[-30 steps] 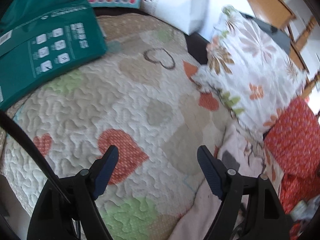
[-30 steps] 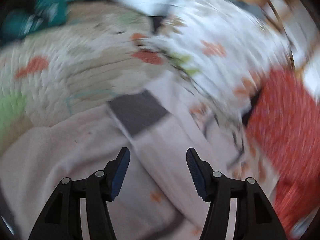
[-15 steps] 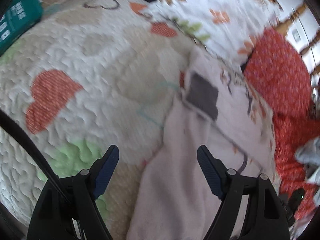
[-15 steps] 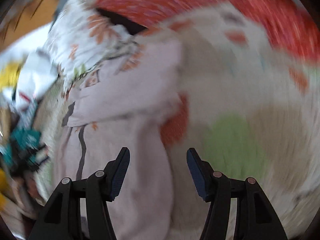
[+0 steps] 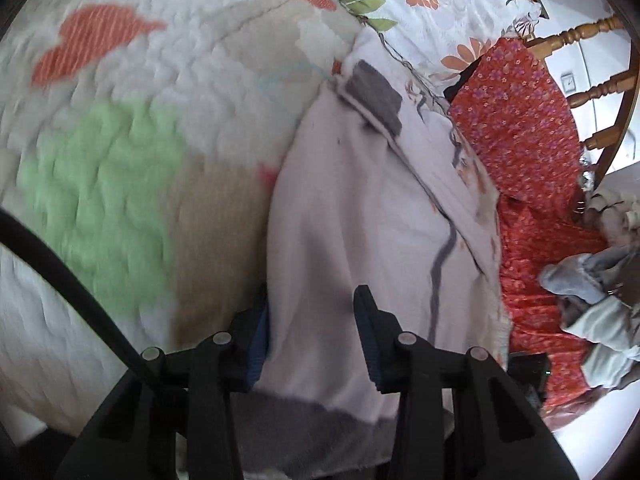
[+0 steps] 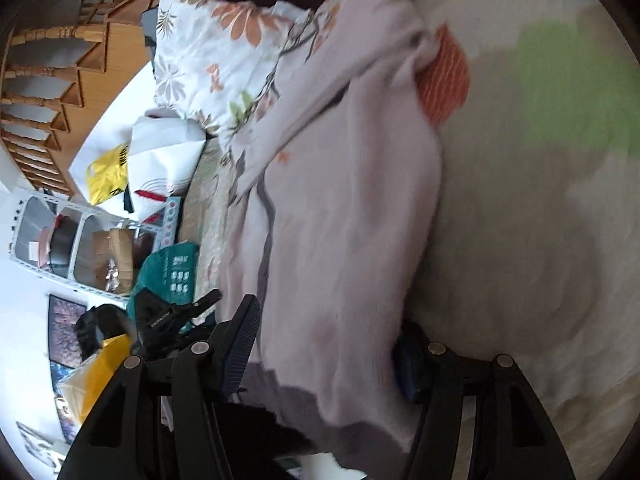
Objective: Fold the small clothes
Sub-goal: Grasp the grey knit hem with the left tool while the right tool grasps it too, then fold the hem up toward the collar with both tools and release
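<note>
A pale pink small garment [image 5: 360, 208] with a grey patch [image 5: 374, 94] and a grey hem [image 5: 304, 420] lies on the quilt. My left gripper [image 5: 314, 336] points down at the hem end and its jaws are closing. The pink cloth lies between them, one finger tucked at the cloth's left edge, the other on top. In the right wrist view the same garment [image 6: 344, 200] runs away from my right gripper [image 6: 324, 356]. That gripper stands open astride the hem [image 6: 360, 436], its right finger half hidden under the cloth.
The quilt [image 5: 120, 160] has orange and green hearts. A floral pillow [image 5: 432, 8], a red floral cloth [image 5: 520, 120] and a heap of grey clothes [image 5: 592, 280] lie beside the garment. A wooden chair [image 5: 580, 36] stands behind. A teal box [image 6: 168, 268] and a white shelf [image 6: 60, 240] stand beyond the bed.
The left gripper swung from bare quilt down onto the pink garment and its jaws narrowed around the cloth. The right gripper rolled over and came to the garment's hem.
</note>
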